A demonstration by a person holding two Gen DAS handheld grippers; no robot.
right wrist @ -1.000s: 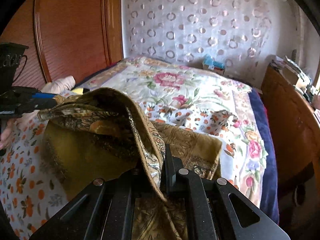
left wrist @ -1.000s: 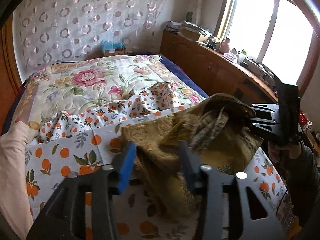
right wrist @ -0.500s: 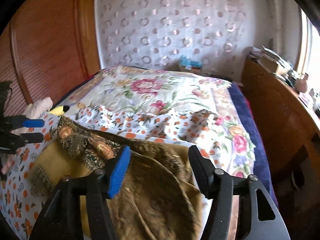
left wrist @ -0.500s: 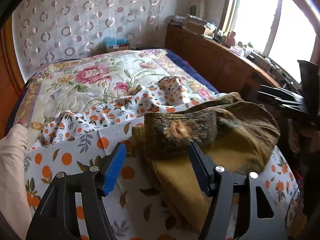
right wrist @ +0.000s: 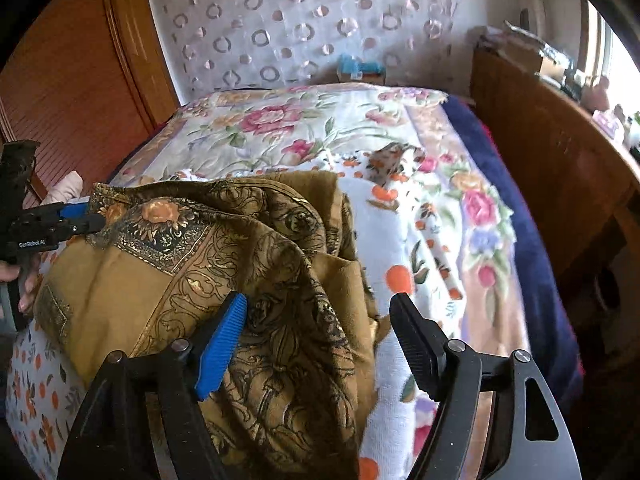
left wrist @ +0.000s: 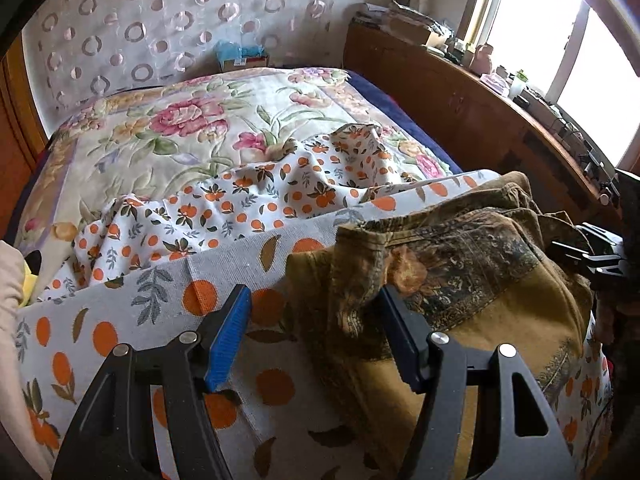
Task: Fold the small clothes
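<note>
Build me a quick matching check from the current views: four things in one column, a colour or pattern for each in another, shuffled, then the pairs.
Things:
1. garment
2. towel
3. quilt
4. left gripper pad

Looks:
A. white with orange dots and leaves
B. blue
C. pale with pink flowers
D. mustard with a dark ornate border

Pairs: 1-D, 2-A, 3-C, 4-B

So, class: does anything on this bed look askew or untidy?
Yes. The brown patterned garment lies bunched in uneven, overlapping folds on the orange-print cloth, its edges not lined up. The orange-print cloth is also rumpled into ridges further up the bed.
</note>
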